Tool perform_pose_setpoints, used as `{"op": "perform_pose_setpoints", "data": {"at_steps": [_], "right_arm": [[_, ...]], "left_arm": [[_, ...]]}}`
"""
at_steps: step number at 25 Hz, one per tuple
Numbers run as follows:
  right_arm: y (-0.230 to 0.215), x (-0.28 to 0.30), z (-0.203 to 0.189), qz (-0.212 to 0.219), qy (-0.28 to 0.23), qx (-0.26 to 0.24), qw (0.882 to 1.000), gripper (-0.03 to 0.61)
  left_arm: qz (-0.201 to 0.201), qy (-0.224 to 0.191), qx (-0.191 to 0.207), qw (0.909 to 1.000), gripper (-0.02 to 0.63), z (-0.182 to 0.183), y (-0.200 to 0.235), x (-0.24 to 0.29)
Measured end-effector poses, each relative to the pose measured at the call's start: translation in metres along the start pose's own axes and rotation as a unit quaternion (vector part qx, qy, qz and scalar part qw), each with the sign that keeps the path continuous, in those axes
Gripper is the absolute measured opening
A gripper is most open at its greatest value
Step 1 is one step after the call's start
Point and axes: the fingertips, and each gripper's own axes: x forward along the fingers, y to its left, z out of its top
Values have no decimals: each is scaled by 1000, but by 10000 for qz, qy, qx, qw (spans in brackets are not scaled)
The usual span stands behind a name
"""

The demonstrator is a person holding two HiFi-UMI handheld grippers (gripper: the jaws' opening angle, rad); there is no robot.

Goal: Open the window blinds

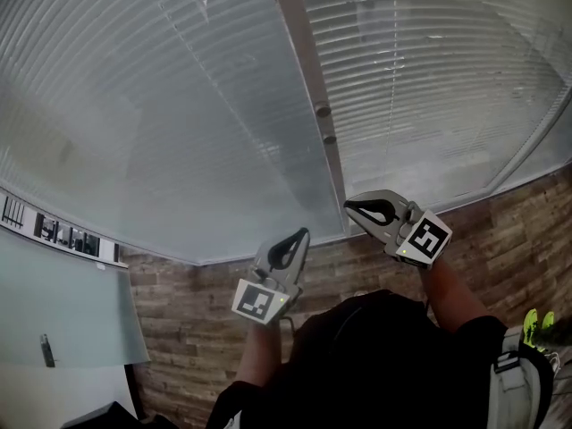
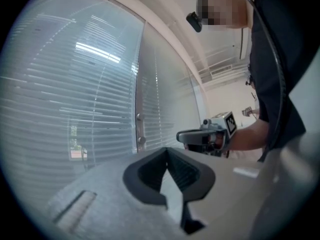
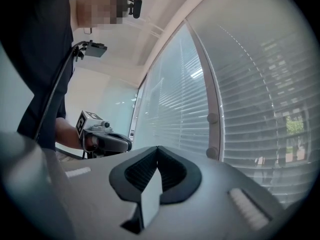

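The window blinds [image 1: 179, 105] fill the far side of the scene. They are lowered, with pale horizontal slats lying close together across two panes, one on each side of a grey upright post [image 1: 299, 52]. Reflections suggest the slats sit behind glass, though that is not certain.

Two small round knobs sit on the post, an upper knob [image 1: 322, 110] and a lower knob [image 1: 330, 138] just beneath it.

The left gripper [image 1: 302, 234] is near the person, left of the post's foot. Its jaws are pressed together with nothing between them. The right gripper [image 1: 349, 206] is just right of the post's foot, and its jaws are also closed and empty. Both point toward the window and stand apart from it, over the wood-plank floor [image 1: 500, 231].

The slats look thin, light and easy to kink, so they are a poor place to grab, and if they are behind glass they cannot be reached at all. The knobs are the likely hold. They look hard, smooth and small, so they could slip unless the pads close squarely across the round sides. They probably need a firm pinch and then a twist or a slide along the post. The right gripper is the nearer one, and its jaws would have to part first. The views do not show which knob drives which pane.
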Motion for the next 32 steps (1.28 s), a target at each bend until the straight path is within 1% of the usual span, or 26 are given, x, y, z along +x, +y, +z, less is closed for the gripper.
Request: {"op": "perform_pose_setpoints", "data": {"at_steps": [7,11,16,19,26,32], "right_arm": [[-15,-6,-10,-83,43,67,9999,6],[-28,-2,-2,-220,-8,-54,9997,6],[-36,-4,-12,-554,298,19,9980,6],[-45,1,-10,-848,440,-152,9953,6],[-60,14,-2,-1368,771,-642,9855,6],[-80,32,8,-1873,1298,-1285,9652,8]], "left_arm": [[-65,18,9,10000,3,-6,5,18],[-211,-18,-25,9998,3,-1,13,29],[-591,-29,-24,9982,3,-1,18,42],[-880,-51,-2,9961,3,1,24,48],[-1451,-121,-26,9893,4,1,33,55],[-1885,-142,-124,9819,3,-3,44,56]]}}
